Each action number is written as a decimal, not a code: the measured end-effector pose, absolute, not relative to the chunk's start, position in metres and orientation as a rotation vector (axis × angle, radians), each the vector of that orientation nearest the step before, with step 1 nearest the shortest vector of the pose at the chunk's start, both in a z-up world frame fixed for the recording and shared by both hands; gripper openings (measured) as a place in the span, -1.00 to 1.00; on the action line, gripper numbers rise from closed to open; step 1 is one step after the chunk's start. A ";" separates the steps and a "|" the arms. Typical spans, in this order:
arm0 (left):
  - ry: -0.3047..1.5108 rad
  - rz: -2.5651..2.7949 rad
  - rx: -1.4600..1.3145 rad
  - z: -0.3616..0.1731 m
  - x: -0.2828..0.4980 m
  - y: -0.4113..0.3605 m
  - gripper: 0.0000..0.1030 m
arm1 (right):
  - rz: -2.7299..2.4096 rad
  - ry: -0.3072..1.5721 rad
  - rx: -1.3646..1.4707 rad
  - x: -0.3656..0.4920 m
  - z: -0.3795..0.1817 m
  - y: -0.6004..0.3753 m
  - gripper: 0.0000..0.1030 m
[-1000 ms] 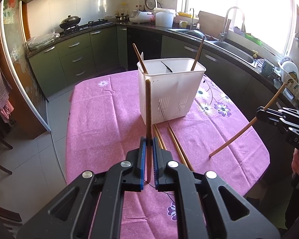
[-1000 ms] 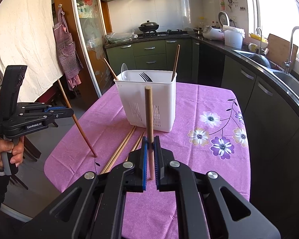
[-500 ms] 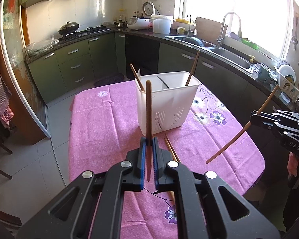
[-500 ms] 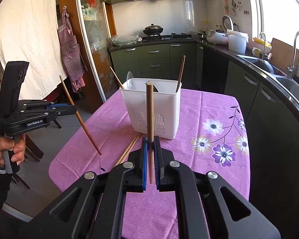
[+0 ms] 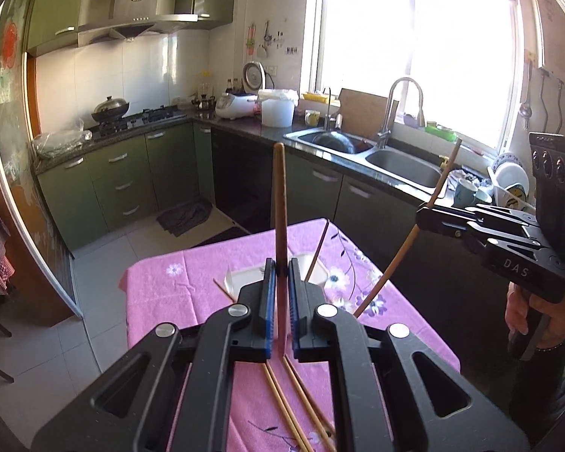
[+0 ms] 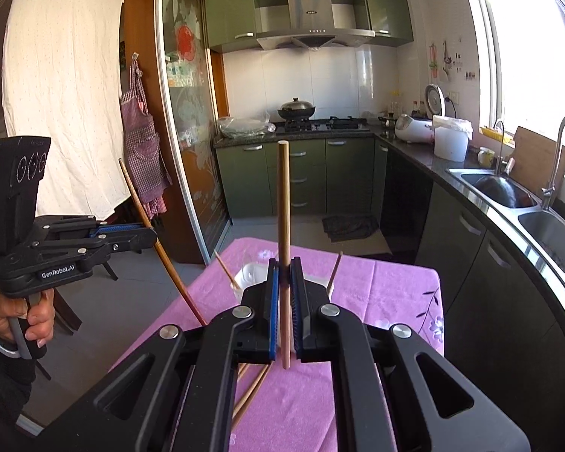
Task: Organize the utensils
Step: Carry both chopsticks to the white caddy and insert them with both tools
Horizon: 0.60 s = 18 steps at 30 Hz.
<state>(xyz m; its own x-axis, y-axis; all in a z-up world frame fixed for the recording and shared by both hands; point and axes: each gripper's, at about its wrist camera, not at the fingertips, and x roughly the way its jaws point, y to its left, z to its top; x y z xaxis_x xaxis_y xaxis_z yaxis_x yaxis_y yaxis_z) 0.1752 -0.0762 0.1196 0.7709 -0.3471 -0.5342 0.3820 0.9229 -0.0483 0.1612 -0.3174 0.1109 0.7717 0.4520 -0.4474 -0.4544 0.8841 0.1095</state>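
both left tongs and right tongs each pinch one upright chopstick

Plenty of open air is sitting above the pink table, so both grippers are hanging clear of it. The white utensil holder is standing mid-table right under the left gripper and right gripper, with two chopsticks poking up out of it and getting in the way of a straight drop. Loose chopsticks are lying across the near cloth. Counter cabinets are crowding one side.
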 end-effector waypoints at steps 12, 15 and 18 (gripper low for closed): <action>0.568 -0.333 0.023 0.094 0.262 -0.088 -0.87 | 0.485 0.474 0.044 0.263 0.126 -0.312 -0.87; 0.627 -0.316 0.031 0.070 0.281 -0.091 -0.87 | 0.483 0.529 0.041 0.284 0.097 -0.309 -0.87; 0.666 -0.308 0.043 0.053 0.290 -0.092 -0.87 | 0.475 0.571 0.022 0.297 0.071 -0.305 -0.86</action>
<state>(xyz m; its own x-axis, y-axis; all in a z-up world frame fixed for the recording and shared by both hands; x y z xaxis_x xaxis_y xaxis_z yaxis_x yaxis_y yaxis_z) 0.2896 -0.0917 0.0535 0.7429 -0.2673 -0.6137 0.2945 0.9538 -0.0589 0.2973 -0.3049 0.0713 0.7369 0.4381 -0.5148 -0.4262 0.8923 0.1492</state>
